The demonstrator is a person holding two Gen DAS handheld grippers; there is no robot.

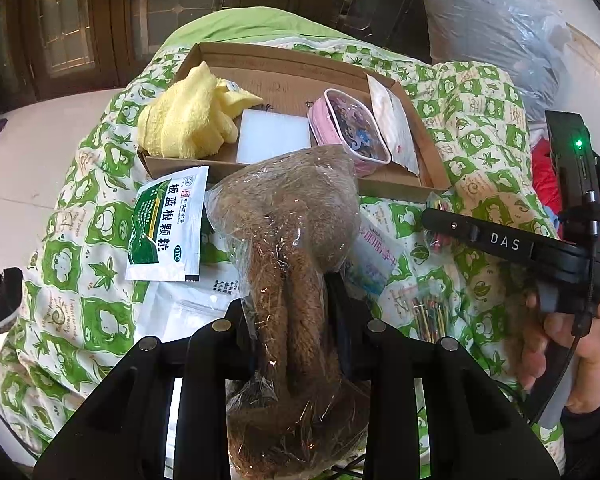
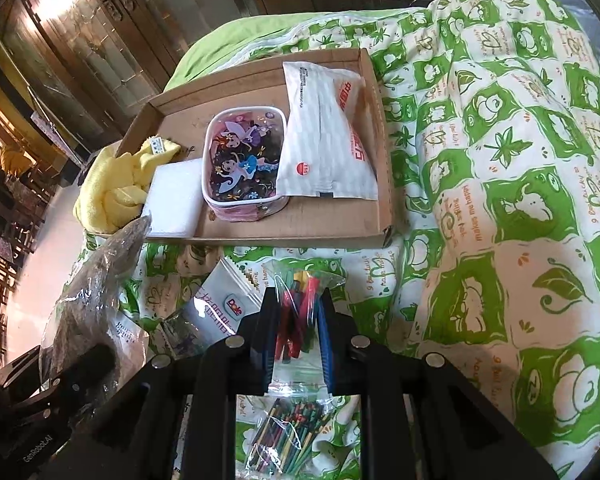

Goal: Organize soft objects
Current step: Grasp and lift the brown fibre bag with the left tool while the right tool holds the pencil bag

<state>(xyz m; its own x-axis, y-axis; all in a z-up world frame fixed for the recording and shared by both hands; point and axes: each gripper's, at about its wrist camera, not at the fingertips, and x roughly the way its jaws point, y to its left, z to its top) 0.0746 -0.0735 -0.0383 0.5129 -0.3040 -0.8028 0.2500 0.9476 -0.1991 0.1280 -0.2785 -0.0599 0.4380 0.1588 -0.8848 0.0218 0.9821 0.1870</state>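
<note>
Gripping a clear plastic bag of brown fibre (image 1: 290,240), our left gripper (image 1: 292,300) has its two fingers pressed into the bag's narrow middle, so the stuffing bulges above and below the pinch. We hold that bag just in front of the cardboard tray (image 1: 396,190), its top end overlapping the tray's near wall. Our right gripper (image 2: 298,320) is clamped on a small clear zip bag of coloured sticks (image 2: 300,300), the fingers squeezing it from both sides, while a second bag of thin coloured sticks (image 2: 288,436) lies on the quilt below.

Inside the tray we see a yellow towel (image 1: 180,120) at the left end, hanging over the tray's left corner, a white foam block (image 1: 274,136) beside it, a pink cartoon pouch (image 2: 240,160) in the middle and a white sachet with red print (image 2: 328,136) leaning at the right end. Near the tray, a green-and-white medicine sachet (image 1: 166,226) and a white Dole packet (image 2: 224,304) rest on the green-patterned quilt (image 2: 500,200). A hand (image 1: 572,344) grips the right tool's handle.
</note>
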